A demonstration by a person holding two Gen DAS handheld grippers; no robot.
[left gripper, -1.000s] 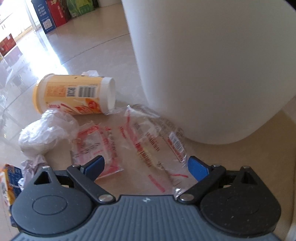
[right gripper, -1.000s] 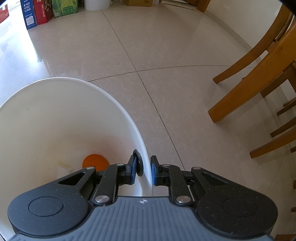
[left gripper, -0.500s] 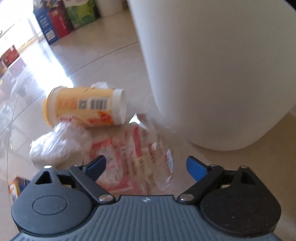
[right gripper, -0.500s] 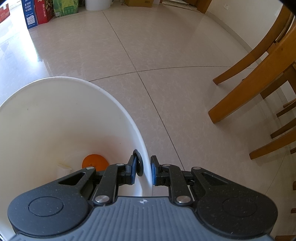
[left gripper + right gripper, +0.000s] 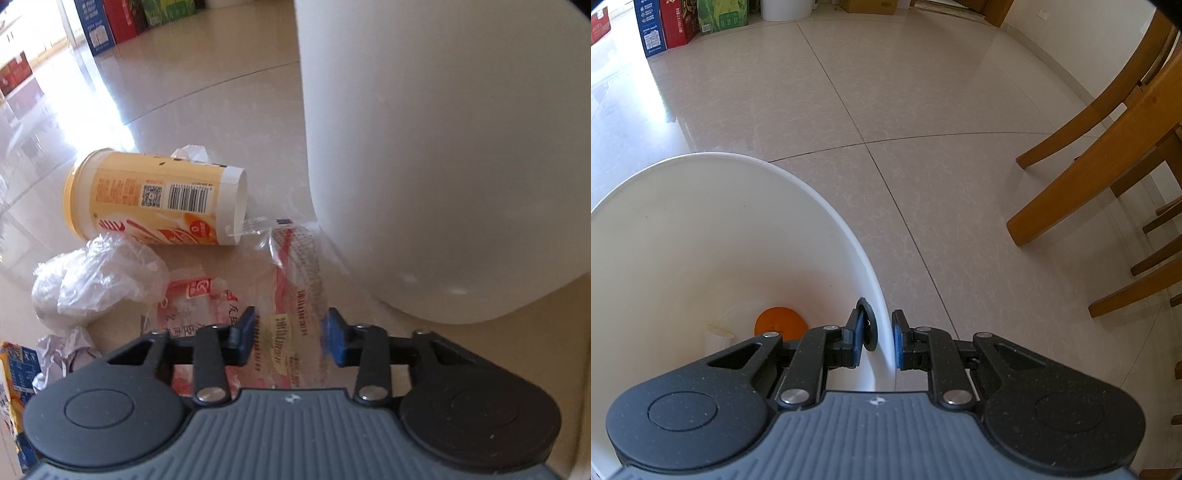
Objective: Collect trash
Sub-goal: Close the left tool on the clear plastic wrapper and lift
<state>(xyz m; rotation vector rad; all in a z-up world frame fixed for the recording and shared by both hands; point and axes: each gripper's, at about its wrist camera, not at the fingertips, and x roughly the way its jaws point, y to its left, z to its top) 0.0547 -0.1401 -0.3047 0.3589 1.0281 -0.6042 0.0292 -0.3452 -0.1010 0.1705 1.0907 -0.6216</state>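
My left gripper (image 5: 290, 334) stood apart around a clear wrapper (image 5: 295, 295) at lower centre, beside the bin (image 5: 443, 147) at right. A yellow cup (image 5: 155, 203) lay at centre left. My right gripper (image 5: 882, 338) clamped the bin's rim (image 5: 849, 236).

Yellow cup (image 5: 155, 205) bears a barcode and QR code at its 12 o'clock side; wrapper (image 5: 291, 306) print is illegible.
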